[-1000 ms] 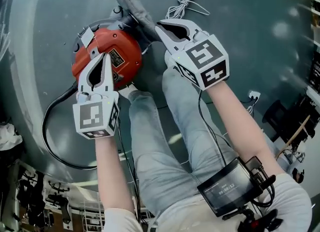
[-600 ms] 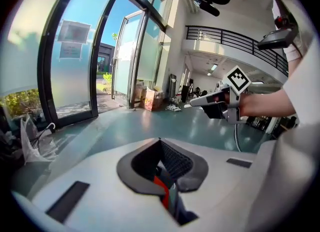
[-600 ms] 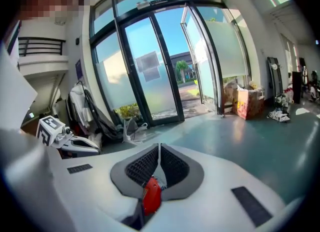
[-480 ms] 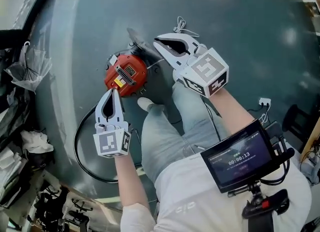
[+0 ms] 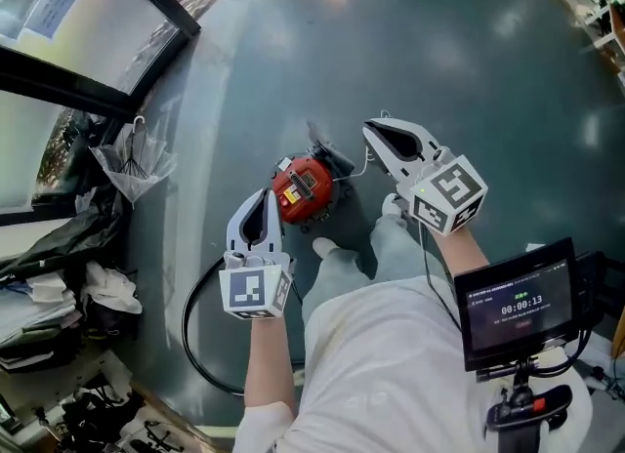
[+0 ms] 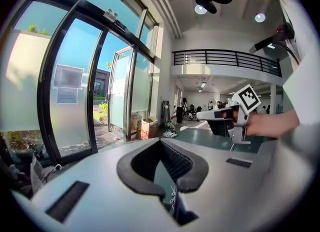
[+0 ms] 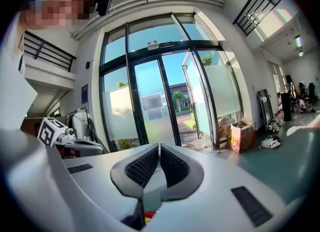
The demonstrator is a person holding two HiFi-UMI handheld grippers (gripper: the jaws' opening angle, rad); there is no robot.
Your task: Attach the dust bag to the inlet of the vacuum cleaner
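Observation:
The red vacuum cleaner [image 5: 305, 187] lies on the green floor far below, with the grey dust bag [image 5: 330, 155] against its upper right side. My left gripper [image 5: 262, 197] is held high in the air over the floor just left of the vacuum, shut and empty. My right gripper [image 5: 376, 129] hangs to the right of the bag, also shut with nothing in it. Each gripper view looks out level across the room: the left gripper [image 6: 160, 141] sees the right gripper [image 6: 220, 113], and the right gripper [image 7: 159, 146] sees the left gripper [image 7: 82, 146].
A black hose [image 5: 195, 314] loops over the floor at the lower left. A folded umbrella [image 5: 132, 163] and piles of bags and clutter [image 5: 59, 285] lie along the glass doors [image 7: 165, 101] on the left. A small monitor [image 5: 518, 300] hangs at the person's chest.
Both grippers and the head camera have risen well away from the vacuum, which now looks small and far below. The right gripper has left the dust bag's side.

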